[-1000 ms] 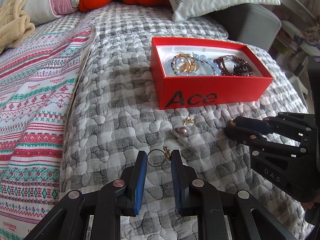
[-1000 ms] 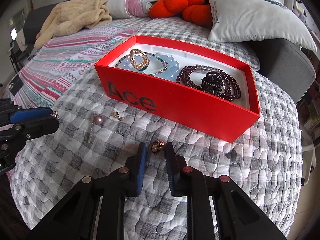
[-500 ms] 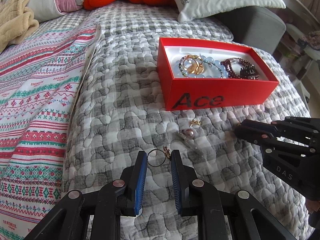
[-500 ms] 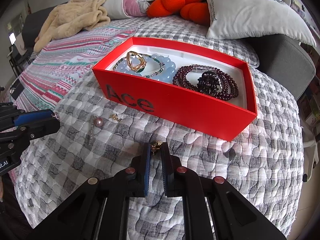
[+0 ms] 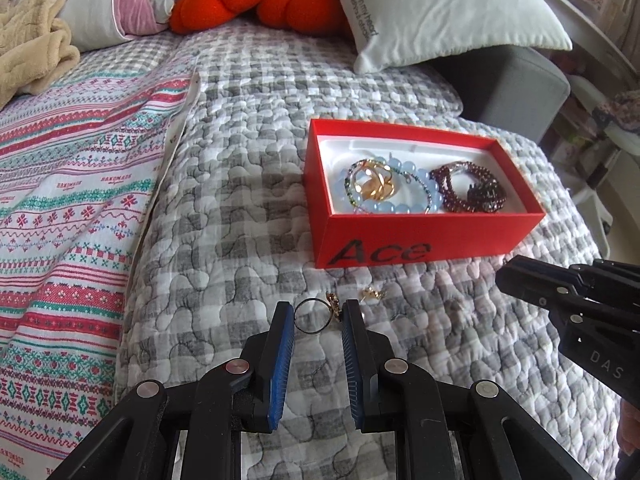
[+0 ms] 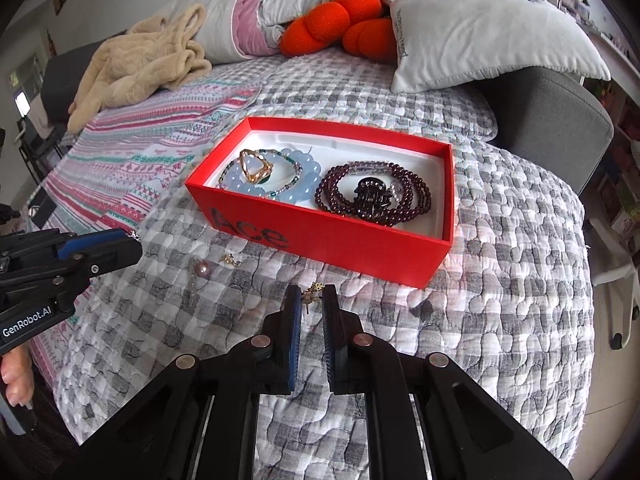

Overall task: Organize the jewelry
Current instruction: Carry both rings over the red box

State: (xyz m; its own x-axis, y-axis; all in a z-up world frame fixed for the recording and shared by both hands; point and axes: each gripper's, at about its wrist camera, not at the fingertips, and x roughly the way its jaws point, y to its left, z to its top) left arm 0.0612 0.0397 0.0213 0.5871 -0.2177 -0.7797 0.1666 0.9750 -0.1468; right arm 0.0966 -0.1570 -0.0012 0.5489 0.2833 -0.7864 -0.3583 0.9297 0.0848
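Both tongs carry small pieces near the red box

The risk I see is a slip; my left tongs [image 5: 317, 316] pinch a thin ring [image 5: 313, 315] only at its edges, and a twist could pop it onto the quilt [image 5: 240, 220]; my right tongs [image 6: 312, 300], nearly closed, nip a tiny gold earring [image 6: 313, 293] at the very tips, so it could drop before the red box [image 6: 320, 236]; a pearl earring [image 6: 199, 269] and a gold charm [image 6: 230, 259] lie loose on the quilt just before the box.

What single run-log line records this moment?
left gripper: shut on ring | right gripper: shut on gold earring | red box: open, bracelets inside
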